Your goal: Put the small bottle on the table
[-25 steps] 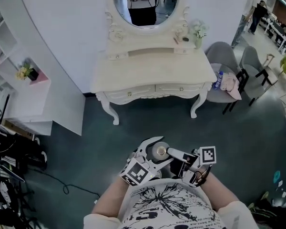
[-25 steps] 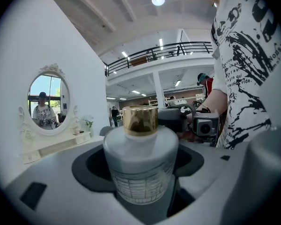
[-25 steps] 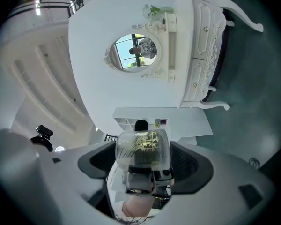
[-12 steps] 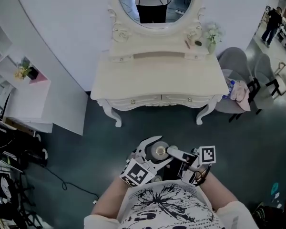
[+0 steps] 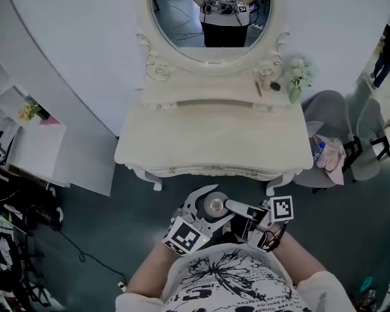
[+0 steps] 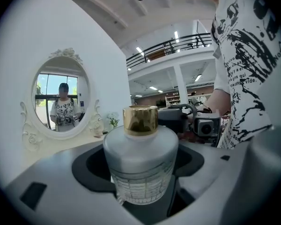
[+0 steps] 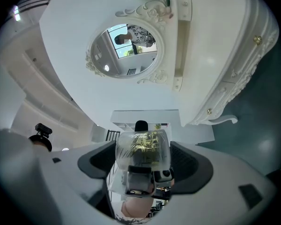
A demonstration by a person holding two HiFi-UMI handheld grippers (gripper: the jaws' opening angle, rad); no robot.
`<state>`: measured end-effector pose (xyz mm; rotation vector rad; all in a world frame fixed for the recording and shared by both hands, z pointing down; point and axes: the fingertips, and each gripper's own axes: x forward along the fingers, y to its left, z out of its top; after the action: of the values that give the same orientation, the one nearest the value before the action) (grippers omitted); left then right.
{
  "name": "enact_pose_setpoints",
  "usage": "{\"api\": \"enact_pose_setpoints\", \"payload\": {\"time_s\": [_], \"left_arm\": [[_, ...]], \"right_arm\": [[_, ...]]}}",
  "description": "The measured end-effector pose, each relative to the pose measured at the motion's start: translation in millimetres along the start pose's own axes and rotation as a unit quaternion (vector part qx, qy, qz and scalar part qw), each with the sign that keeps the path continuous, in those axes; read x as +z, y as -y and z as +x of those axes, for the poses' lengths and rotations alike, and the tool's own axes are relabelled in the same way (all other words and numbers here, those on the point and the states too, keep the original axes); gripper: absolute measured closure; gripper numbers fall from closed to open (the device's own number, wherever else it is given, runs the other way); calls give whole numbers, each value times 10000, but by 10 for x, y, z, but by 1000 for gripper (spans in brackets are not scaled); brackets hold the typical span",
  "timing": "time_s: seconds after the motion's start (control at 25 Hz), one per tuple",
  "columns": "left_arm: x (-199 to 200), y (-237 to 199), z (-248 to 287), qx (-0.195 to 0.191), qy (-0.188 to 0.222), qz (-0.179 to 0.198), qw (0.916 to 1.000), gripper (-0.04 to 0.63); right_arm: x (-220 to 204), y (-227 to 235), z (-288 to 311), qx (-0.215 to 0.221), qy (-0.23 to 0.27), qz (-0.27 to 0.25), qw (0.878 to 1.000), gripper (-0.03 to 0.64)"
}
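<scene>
The small bottle [image 5: 214, 205], frosted glass with a gold cap, is held in front of my chest over the dark floor. In the left gripper view the bottle [image 6: 140, 158] stands upright between the dark pads, with my left gripper [image 6: 140, 175] shut on it. My left gripper [image 5: 210, 210] reaches it from the left and my right gripper [image 5: 231, 207] from the right. In the right gripper view the bottle [image 7: 143, 149] sits between the tips of my right gripper [image 7: 144, 168], which looks shut on it. The white dressing table [image 5: 208, 145] stands just ahead.
An oval mirror [image 5: 211, 12] rises behind the table. A flower vase [image 5: 298, 77] and small items [image 5: 266, 84] sit on its raised back shelf. Grey chairs [image 5: 335, 119] stand at the right, white shelving [image 5: 26, 142] at the left, and a cable [image 5: 84, 259] crosses the floor.
The dressing table has come nearer and lower in the head view. Both grippers keep the same hold on the bottle.
</scene>
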<state>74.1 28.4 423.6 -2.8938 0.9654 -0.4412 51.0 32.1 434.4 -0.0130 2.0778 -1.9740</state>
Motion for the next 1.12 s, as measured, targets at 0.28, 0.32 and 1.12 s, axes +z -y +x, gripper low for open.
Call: {"api": "enact_pose_setpoints", "payload": {"time_s": [0.28,0.32,1.12], "left_arm": [[16,-457,599,260,-5,-140,9996,249],[0,-505,642,257,-16,-162,9995,249],[-555,-2257,1209,-527,-200,-254,9981,249]], "right_arm": [[742,78,-70,-74,-221,-1,9997,256],[803,96,-58,-65,-213,32,9997,256],[2342,742,930,-184,506,266,9982,256]]}}
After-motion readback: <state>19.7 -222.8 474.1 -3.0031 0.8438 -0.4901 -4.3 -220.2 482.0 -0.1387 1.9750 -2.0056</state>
